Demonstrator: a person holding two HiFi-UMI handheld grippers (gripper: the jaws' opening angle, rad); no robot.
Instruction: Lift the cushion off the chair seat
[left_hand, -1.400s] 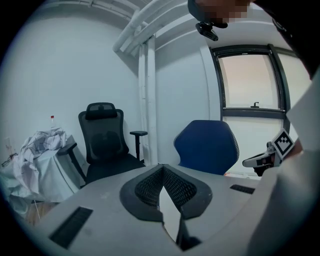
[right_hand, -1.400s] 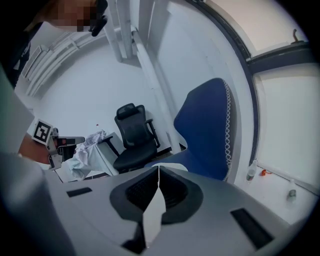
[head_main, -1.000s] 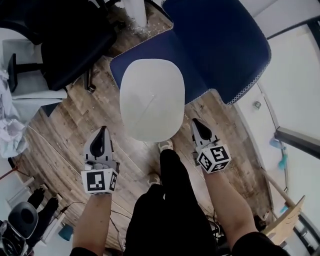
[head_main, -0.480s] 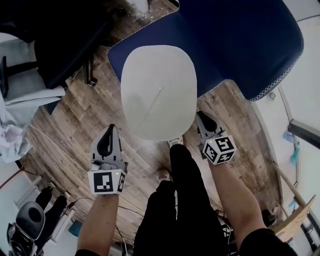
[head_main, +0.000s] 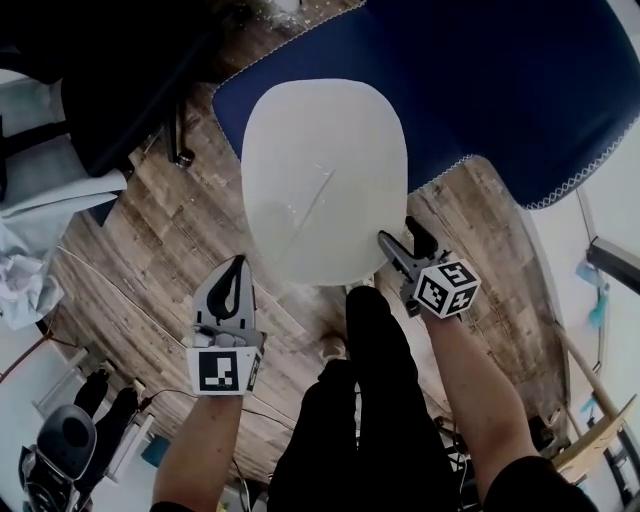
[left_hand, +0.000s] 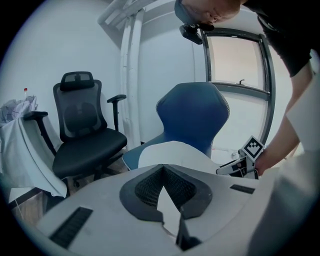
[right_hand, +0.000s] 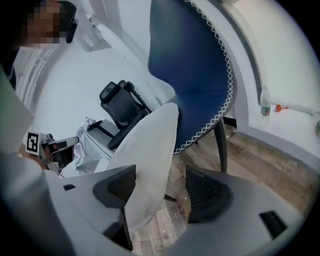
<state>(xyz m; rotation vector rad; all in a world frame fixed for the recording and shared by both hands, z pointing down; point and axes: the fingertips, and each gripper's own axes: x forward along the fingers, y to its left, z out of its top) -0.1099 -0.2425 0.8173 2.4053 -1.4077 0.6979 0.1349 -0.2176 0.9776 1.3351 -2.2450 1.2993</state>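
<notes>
The cushion (head_main: 325, 180) lies on the chair seat (head_main: 232, 105), its front edge inside my right tongs (head_main: 400, 238), which are opening wide. My left tongs (head_main: 237, 265) are pinched together beside it, so lifting now could leave it behind.

The cushion (head_main: 325, 180) hides most of the blue chair (head_main: 500, 90) seat. Its backrest runs past the head view's top edge, as does the black office chair (head_main: 120, 90).
</notes>
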